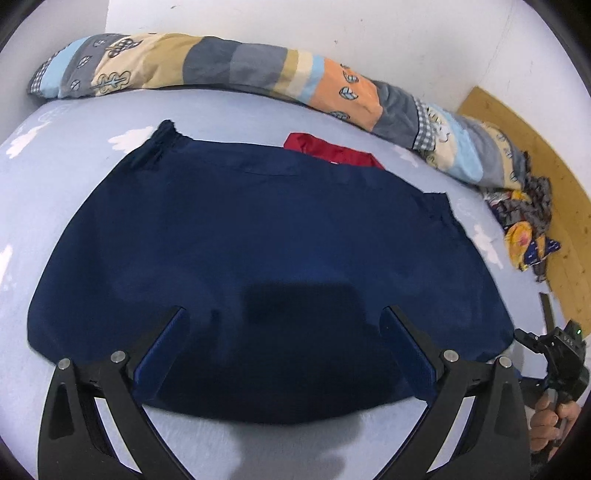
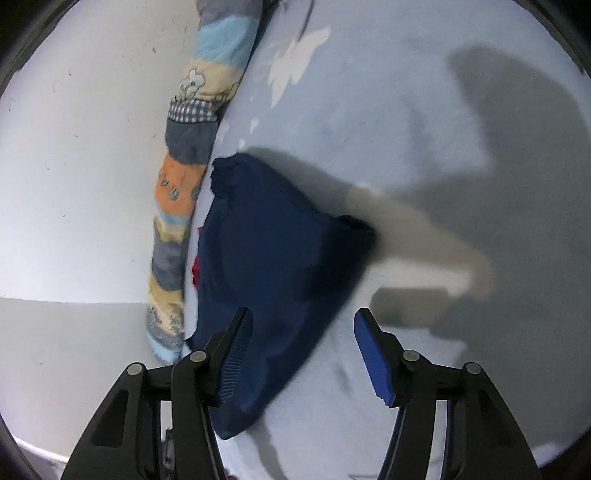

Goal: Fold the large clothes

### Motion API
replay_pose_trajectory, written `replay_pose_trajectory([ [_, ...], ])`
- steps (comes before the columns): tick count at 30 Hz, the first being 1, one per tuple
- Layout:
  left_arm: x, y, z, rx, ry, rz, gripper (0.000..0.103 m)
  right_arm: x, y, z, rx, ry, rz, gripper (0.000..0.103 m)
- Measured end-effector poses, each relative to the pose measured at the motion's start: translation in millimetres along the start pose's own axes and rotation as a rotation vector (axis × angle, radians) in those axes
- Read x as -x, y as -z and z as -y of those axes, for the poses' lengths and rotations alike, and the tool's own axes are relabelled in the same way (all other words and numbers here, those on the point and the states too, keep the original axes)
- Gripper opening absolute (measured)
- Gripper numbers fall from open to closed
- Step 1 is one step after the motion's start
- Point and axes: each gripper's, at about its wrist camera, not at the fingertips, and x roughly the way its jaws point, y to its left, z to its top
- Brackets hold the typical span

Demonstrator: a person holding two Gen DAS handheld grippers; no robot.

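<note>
A navy garment (image 1: 258,266) lies spread flat on the pale blue bed sheet (image 1: 74,177), its gathered waistband toward the far edge of the bed. A red garment (image 1: 332,149) peeks from under its far edge. Beyond both, a rolled patchwork quilt (image 1: 236,70) runs along the bed's far edge against the white wall (image 1: 332,22), and a heap of patterned cloth (image 1: 524,221) sits at the far right corner beside a wooden board (image 1: 546,155). The left gripper (image 1: 284,321) hovers over the garment's near edge, jaws wide apart, nothing between them. The right gripper (image 2: 303,325) also stands apart above the garment's corner, its pads clear of the fabric.
</note>
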Motion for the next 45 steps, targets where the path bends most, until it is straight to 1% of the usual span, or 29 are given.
replay_pose_trajectory([
  [3,-8.7,-7.4,-1.8,0.046,0.022,-0.015,0.103,-27.6,-3.9,-10.4,0.063,0.068,-0.026,0.060],
  [6,-16.3,-15.6,-4.2,0.079,0.022,-0.019,0.103,-49.8,-4.7,-11.8,0.037,0.044,-0.038,0.060],
  [9,-24.9,-23.5,-7.1,0.101,0.022,-0.021,0.103,-67.1,-10.5,-26.5,0.088,0.002,-0.012,0.059],
  [11,-30.4,-27.6,-8.5,0.115,0.018,-0.019,0.103,-77.1,-13.5,-32.9,0.118,-0.004,0.014,0.039],
  [12,-32.7,-28.6,-8.8,0.116,0.014,-0.018,0.103,-81.8,-13.2,-34.4,0.107,-0.009,0.014,0.015],
  [13,-35.8,-29.8,-7.8,0.110,0.008,-0.018,0.103,-82.7,-12.0,-36.2,0.103,-0.007,0.019,0.013],
  [14,-37.8,-30.4,-6.4,0.101,-0.002,-0.017,0.103,-79.4,-9.1,-42.6,0.116,0.002,0.040,0.013],
  [15,-40.2,-30.4,-3.2,0.087,-0.018,-0.010,0.103,-74.3,-6.5,-48.9,0.133,-0.009,0.055,0.012],
  [17,-46.9,-29.5,5.3,0.060,-0.032,0.002,0.103,-65.1,-2.6,-61.4,0.159,-0.045,0.081,0.012],
  [19,-58.2,-26.4,13.9,0.028,-0.059,-0.009,0.103,-57.7,3.2,-74.4,0.185,-0.087,0.105,0.012],
  [20,-67.2,-23.9,18.3,0.001,-0.082,-0.029,0.103,-55.5,5.7,-79.0,0.194,-0.100,0.112,0.012],
  [21,-76.6,-20.3,21.7,-0.025,-0.121,-0.045,0.103,-51.0,8.0,-80.1,0.197,-0.103,0.116,0.012],
  [22,-83.8,-15.6,28.3,-0.084,-0.175,-0.039,0.103,-50.7,8.7,-80.7,0.193,-0.111,0.117,0.012],
  [24,-87.8,-10.9,39.2,-0.166,-0.233,-0.018,0.103,-51.0,8.1,-79.6,0.176,-0.132,0.109,0.012],
  [26,-85.6,-12.5,36.2,-0.142,-0.225,-0.022,0.103,-54.6,6.8,-81.3,0.174,-0.131,0.107,0.012],
  [27,-83.4,-13.7,34.8,-0.128,-0.222,-0.022,0.102,-55.7,6.4,-81.1,0.171,-0.136,0.105,0.012],
  [28,-79.7,-14.5,35.0,-0.123,-0.224,-0.015,0.098,-55.8,5.8,-80.9,0.167,-0.136,0.105,0.012],
  [30,-68.5,-15.4,42.4,-0.145,-0.219,0.028,0.098,-57.0,4.9,-81.2,0.159,-0.146,0.101,0.012],
  [32,-66.1,-12.8,52.1,-0.197,-0.244,0.052,0.098,-55.0,5.6,-81.0,0.160,-0.149,0.103,0.012],
  [33,-69.6,-10.2,54.9,-0.220,-0.265,0.044,0.098,-55.2,5.9,-80.9,0.160,-0.154,0.100,0.012],
  [35,-80.8,-5.1,53.5,-0.218,-0.278,0.011,0.099,-54.2,6.4,-80.9,0.166,-0.155,0.101,0.012],
  [38,-81.9,-4.0,47.2,-0.171,-0.259,0.015,0.099,-55.1,5.3,-80.9,0.163,-0.158,0.095,0.012],
  [41,-79.8,-2.7,49.0,-0.187,-0.270,0.022,0.099,-54.8,4.8,-80.8,0.164,-0.157,0.095,0.012],
  [45,-80.4,-2.6,49.1,-0.183,-0.271,0.023,0.099,-54.9,6.9,-81.5,0.169,-0.153,0.100,0.012],
])
